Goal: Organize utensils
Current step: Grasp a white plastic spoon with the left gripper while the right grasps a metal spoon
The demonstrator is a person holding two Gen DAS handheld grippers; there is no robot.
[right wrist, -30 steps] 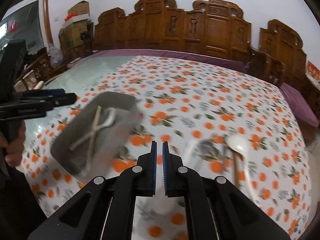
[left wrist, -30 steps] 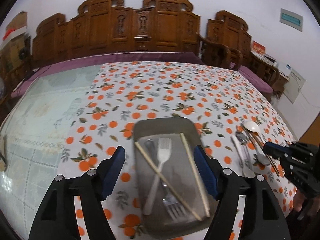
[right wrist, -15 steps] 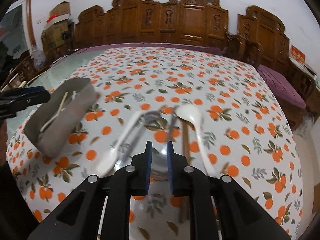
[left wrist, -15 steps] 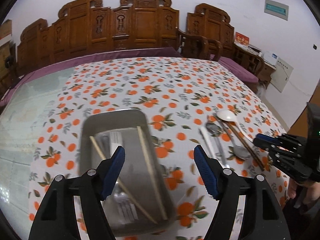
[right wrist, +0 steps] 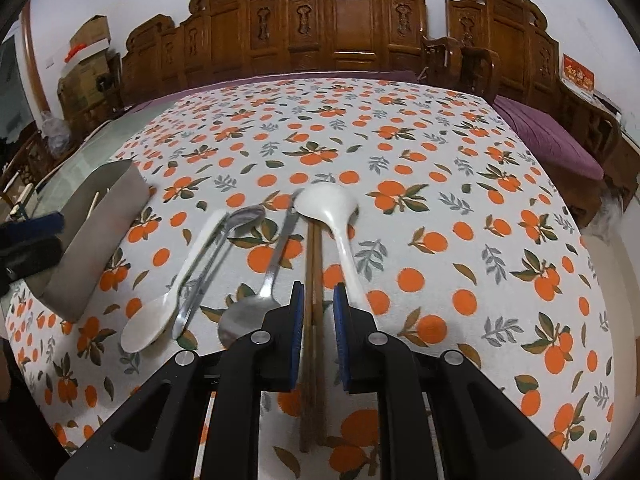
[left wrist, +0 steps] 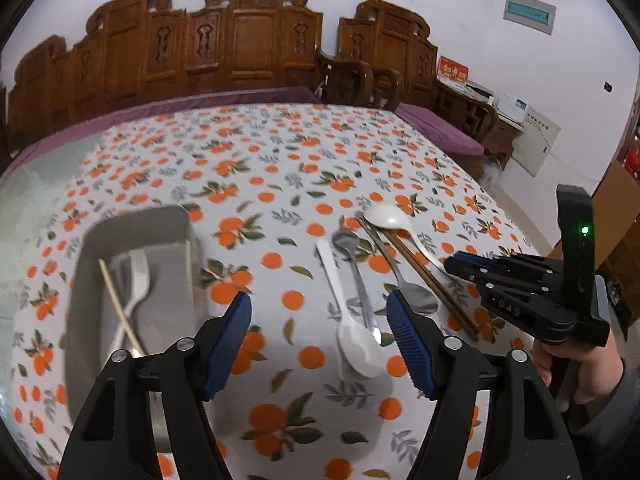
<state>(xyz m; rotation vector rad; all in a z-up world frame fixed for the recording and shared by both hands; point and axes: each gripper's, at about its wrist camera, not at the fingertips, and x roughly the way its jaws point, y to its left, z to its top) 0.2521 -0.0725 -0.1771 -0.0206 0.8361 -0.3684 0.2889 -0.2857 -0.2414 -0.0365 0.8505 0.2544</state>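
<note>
A metal tray [left wrist: 136, 232] [right wrist: 100, 224] holds forks [left wrist: 136, 280] and light chopsticks [left wrist: 116, 300]. On the orange-print cloth lie two white spoons [right wrist: 332, 216] [right wrist: 176, 284], two metal spoons [right wrist: 260, 292] [right wrist: 216, 256] and dark brown chopsticks [right wrist: 314, 248]. My right gripper [right wrist: 318, 308] is slightly open and hangs just above the brown chopsticks, one finger on each side. It also shows in the left wrist view [left wrist: 456, 266]. My left gripper [left wrist: 320, 316] is wide open and empty, above the cloth between the tray and the spoons.
The table [right wrist: 440, 184] is covered by an orange-print cloth, with bare glass at the far left [left wrist: 36, 176]. Carved wooden chairs [right wrist: 352, 20] line the far edge. A purple-cushioned bench [right wrist: 552, 140] stands to the right.
My left gripper has swung right from over the tray toward the loose spoons. My right gripper has opened a little and moved over the brown chopsticks.
</note>
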